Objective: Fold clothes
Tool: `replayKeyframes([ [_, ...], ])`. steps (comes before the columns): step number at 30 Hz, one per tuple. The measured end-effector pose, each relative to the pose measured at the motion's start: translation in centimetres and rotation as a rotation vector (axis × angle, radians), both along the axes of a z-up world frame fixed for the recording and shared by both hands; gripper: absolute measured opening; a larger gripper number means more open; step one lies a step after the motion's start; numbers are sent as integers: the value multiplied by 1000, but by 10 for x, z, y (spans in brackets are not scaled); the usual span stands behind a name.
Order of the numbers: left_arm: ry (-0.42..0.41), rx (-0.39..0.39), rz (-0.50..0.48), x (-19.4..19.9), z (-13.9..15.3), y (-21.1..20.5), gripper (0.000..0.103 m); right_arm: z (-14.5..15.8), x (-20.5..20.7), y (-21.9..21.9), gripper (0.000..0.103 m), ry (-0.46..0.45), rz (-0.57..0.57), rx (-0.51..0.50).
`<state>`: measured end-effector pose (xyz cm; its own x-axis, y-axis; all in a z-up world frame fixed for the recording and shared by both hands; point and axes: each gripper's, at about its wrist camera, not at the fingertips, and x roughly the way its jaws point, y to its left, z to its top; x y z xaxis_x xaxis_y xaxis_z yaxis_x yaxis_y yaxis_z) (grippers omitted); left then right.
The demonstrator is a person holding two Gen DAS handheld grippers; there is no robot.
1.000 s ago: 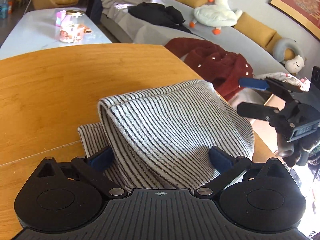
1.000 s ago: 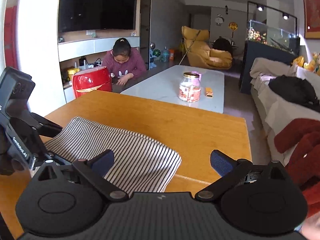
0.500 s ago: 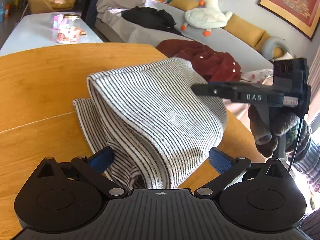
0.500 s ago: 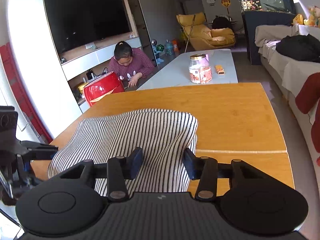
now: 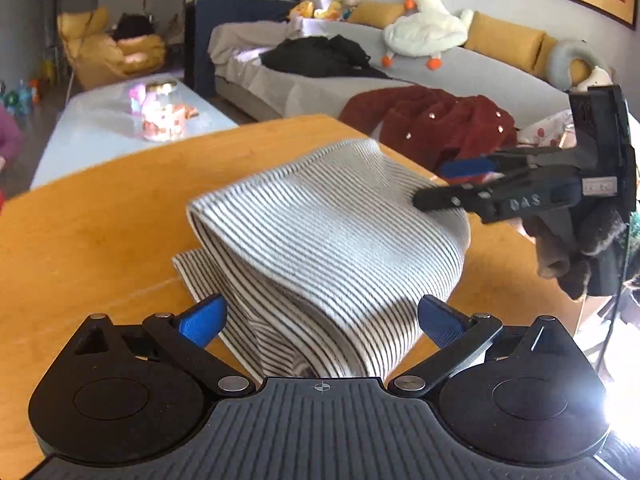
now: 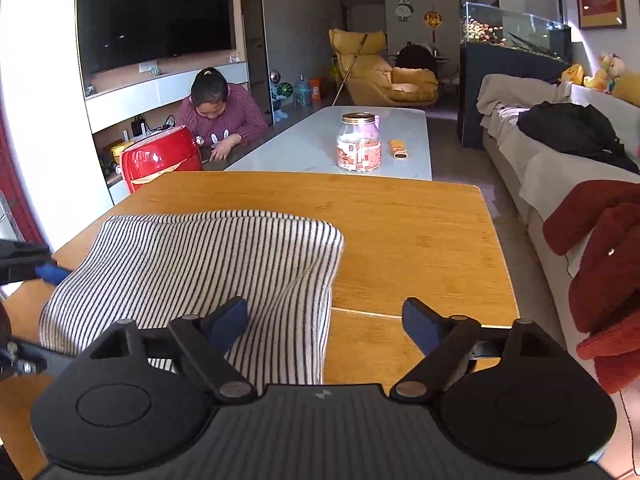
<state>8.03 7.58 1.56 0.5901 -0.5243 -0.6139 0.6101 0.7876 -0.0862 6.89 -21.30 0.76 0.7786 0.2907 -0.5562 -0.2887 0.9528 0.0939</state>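
Right hand-held gripper [image 6: 324,322], jaws just reopened wide, empty, at right end of striped garment [image 6: 192,276] near table [image 6: 420,240] front edge; left hand-held gripper [image 5: 320,322] apart, straddling opposite end.

Daylight fills the room; white glare blooms beside the left gripper's [image 5: 322,318] right hinge. Soft blur smears the folded black-and-white striped knit garment [image 5: 332,236] ahead. Fisheye bends the edges of both views.
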Motion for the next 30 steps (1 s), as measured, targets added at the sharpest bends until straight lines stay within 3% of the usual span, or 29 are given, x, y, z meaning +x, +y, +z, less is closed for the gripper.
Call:
replayKeyframes([
  [3, -91, -9, -26, -7, 26, 3, 103, -3, -26, -16, 94, 55, -9, 84],
  [7, -135, 12, -101, 11, 38, -12, 103, -16, -45, -30, 92, 201, -3, 316],
  [12, -5, 10, -66, 87, 6, -27, 103, -42, -31, -23, 65, 359, 21, 621],
  [14, 92, -55, -41, 118, -10, -19, 103, -54, -18, -17, 54, 408, 6, 677],
  [16, 198, -151, -13, 140, -25, -5, 103, -60, -6, -16, 53, 426, -1, 718],
  [18, 249, -197, 5, 149, -34, 5, 103, -57, 7, -20, 53, 405, -17, 700],
  [21, 277, -216, 20, 146, -40, 16, 103, -43, 26, -25, 53, 325, -47, 590],
  [25, 303, -235, 21, 119, -40, 21, 103, -23, 57, -18, 58, 220, -53, 378],
  [30, 315, -249, -74, 64, -41, 0, 103, -2, 78, 5, 63, 70, -80, 83],
])
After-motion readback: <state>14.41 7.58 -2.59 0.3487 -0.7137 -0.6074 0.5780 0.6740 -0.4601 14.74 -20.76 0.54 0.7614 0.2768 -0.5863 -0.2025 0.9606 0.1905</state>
